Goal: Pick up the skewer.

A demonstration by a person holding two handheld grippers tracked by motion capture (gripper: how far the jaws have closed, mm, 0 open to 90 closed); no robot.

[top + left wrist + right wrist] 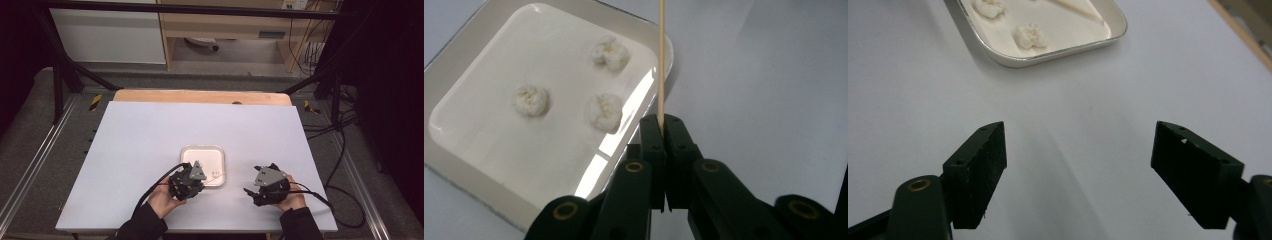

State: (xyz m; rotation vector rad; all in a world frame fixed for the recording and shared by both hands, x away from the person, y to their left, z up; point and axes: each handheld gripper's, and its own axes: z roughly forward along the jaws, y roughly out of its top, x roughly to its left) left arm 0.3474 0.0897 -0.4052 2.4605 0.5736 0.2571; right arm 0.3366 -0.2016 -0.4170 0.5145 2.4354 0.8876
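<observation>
Left jaws clamp the skewer point(661, 60) beside the tray point(454, 75); right jaws point(1080, 165) gape empty over the table. I'm mid-threading, I judge; next I'd pinch a white piece point(605, 111) squarely.

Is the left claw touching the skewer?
Touching. In the left gripper view the left claw stands shut on the wooden skewer, both pads pressed against its lower end, above the tray edge.

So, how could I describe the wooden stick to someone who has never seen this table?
On the white table lies a shallow white tray with three pale puffed pieces. The wooden stick is clamped in the left gripper beside the tray's rim: the one long, thin, tan thing.
</observation>
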